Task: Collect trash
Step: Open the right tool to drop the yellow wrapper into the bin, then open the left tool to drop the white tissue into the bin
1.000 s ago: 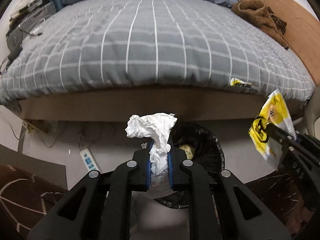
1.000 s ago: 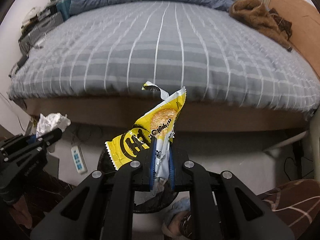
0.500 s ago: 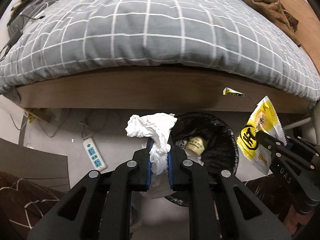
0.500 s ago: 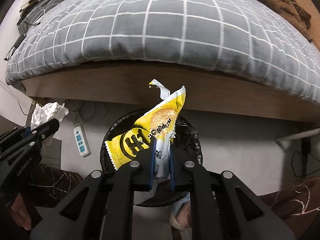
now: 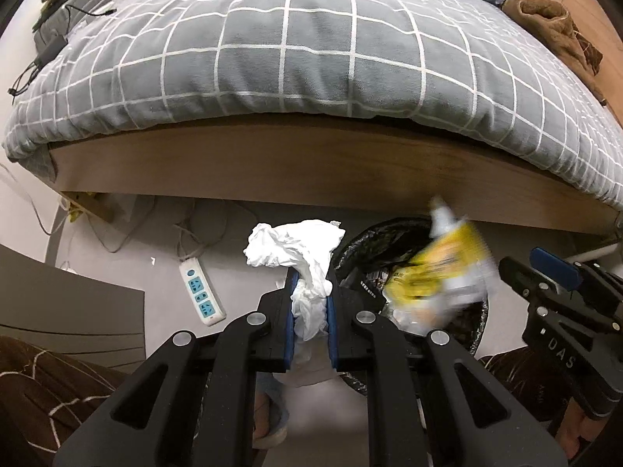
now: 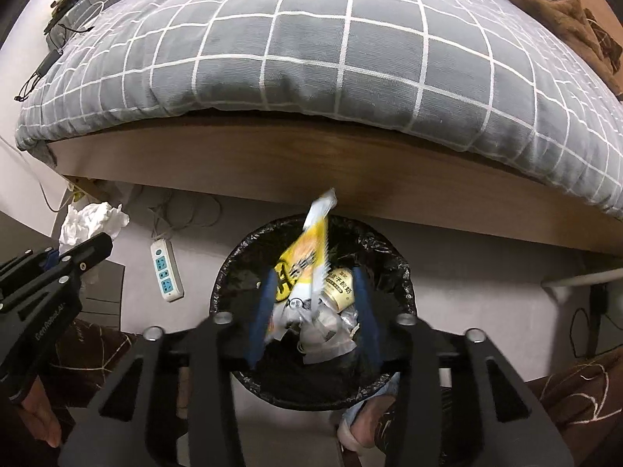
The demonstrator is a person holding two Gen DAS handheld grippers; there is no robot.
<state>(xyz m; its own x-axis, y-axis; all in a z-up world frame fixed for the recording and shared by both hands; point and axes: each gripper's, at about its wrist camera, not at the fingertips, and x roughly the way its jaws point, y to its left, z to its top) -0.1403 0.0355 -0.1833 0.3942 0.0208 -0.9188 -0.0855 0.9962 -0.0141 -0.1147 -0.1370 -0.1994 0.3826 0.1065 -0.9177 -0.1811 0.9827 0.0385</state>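
Yellow wrapper (image 6: pixel 301 268), blurred, loose in the air between the spread blue pads of the right gripper (image 6: pixel 313 313) and right above the black-lined bin (image 6: pixel 405 272); jaws wide apart, gripping nothing. Half a second ago pinched shut in those same jaws, now let go. White tissue (image 5: pixel 300 251) clamped between the nearly closed jaws of the left gripper (image 5: pixel 309 311), crumpled top sticking out above the fingertips, held left of the bin over the grey floor (image 5: pixel 233 257). Inside the bin: a gold can (image 6: pixel 340 286) and crumpled white scraps (image 6: pixel 325 330), shown plainly only from the right wrist; from the left wrist mostly hidden behind the blurred wrapper (image 5: pixel 440 272). Bin set on the floor just in front of the wooden bed frame (image 6: pixel 272 167), under the overhang of the grey checked duvet (image 6: pixel 311 58). White power strip (image 6: pixel 166 272) with its cord on the floor left of the bin, between bin and tissue. Brown cloth (image 6: pixel 564 7) bunched on the far right of the bed. Dark patterned rug (image 5: pixel 46 381) at the lower left in the left-wrist view. Right gripper seen from the side there (image 5: pixel 553 284), one blue pad showing beyond the bin's rim. Bed edge closer and larger than a second ago in both views.
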